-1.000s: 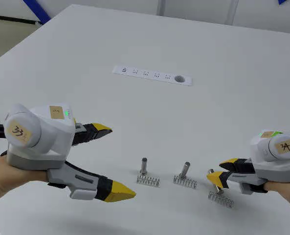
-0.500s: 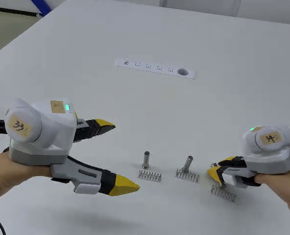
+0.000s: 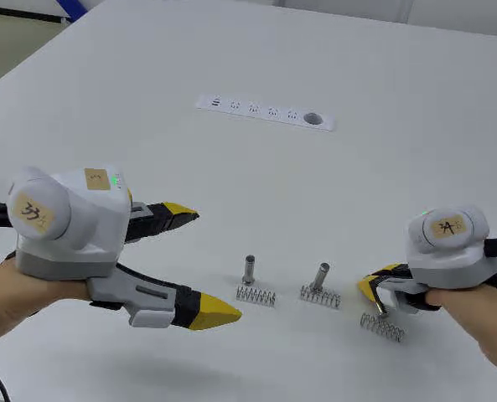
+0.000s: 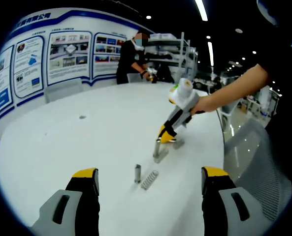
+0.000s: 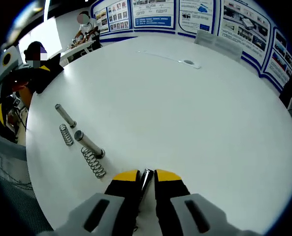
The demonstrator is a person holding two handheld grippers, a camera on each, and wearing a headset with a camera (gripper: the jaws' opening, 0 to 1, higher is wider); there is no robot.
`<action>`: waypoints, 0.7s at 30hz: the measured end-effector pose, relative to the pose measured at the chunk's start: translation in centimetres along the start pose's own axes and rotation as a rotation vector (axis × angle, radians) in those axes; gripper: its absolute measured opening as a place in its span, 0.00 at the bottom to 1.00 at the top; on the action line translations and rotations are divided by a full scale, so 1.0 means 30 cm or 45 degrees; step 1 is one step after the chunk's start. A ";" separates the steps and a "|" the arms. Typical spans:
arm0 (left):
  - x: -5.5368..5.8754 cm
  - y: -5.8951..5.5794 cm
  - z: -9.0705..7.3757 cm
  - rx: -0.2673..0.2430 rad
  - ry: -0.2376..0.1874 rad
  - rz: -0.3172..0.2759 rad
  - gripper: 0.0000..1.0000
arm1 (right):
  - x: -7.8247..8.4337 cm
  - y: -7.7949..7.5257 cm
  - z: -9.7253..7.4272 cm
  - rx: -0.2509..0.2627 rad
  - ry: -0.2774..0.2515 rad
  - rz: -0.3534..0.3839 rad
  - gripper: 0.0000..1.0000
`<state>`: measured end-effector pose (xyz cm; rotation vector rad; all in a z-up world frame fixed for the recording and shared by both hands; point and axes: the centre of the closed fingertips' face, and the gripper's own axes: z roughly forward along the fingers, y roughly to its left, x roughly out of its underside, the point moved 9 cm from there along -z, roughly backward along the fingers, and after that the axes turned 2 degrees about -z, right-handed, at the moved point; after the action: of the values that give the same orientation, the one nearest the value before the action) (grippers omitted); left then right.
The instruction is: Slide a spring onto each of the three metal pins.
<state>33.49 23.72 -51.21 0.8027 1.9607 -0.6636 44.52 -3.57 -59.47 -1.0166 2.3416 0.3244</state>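
Right gripper [image 3: 370, 290] clamping pin [image 5: 146, 178], spring [image 3: 382, 327] beside

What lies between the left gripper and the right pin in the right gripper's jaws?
In the head view, the left pin and middle pin stand there, with the left spring and middle spring lying in front of them; otherwise bare table.

Bright, even overhead light washes the white bench [image 3: 357, 75]. The head view is sharp, with only a soft, faint shadow under the left hand-held gripper [image 3: 214, 265]. Both gripper views curve strongly toward their edges. In the left gripper view, ceiling strip lights [image 4: 201, 10] glare and the far background looks slightly soft.
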 end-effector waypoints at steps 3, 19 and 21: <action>-0.002 -0.001 -0.002 -0.001 -0.005 -0.003 0.87 | -0.002 0.005 -0.001 0.007 0.016 0.011 0.12; -0.003 -0.015 -0.011 -0.009 -0.017 0.000 0.86 | 0.000 0.005 -0.012 -0.023 0.064 0.078 0.08; -0.006 -0.016 -0.014 -0.013 -0.026 -0.002 0.86 | 0.004 0.009 -0.017 -0.029 0.055 0.069 0.08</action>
<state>32.99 23.66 -50.80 0.7856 1.9452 -0.6598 44.06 -3.66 -59.12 -0.9814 2.4130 0.3544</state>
